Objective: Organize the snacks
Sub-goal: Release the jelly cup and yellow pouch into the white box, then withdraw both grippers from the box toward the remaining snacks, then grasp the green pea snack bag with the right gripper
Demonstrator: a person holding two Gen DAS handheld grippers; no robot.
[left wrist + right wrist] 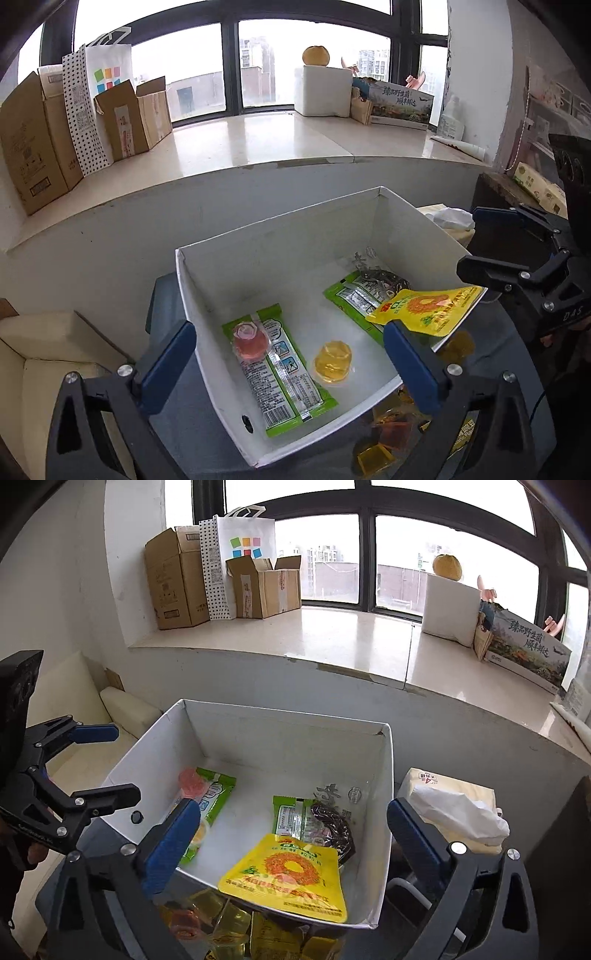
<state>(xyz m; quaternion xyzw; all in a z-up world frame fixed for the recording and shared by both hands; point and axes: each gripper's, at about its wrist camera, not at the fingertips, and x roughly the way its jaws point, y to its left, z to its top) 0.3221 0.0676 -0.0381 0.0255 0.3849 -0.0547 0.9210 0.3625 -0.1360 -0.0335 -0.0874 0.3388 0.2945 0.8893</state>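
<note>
Both the left gripper (288,365) and right gripper (293,840) stand released, nothing between their fingers. The glossy yellow snack pouch (288,877) lies over the near rim of the open white cardboard box (280,720). Inside rest green wrappers (284,373) and jelly cups (332,363).

White open box (207,295) holding: two green packets (284,373), pink jelly cup (252,341), yellow jelly cup (332,363); yellow pouch (428,308) across its rim; left gripper (288,365) jaws wide, empty
</note>
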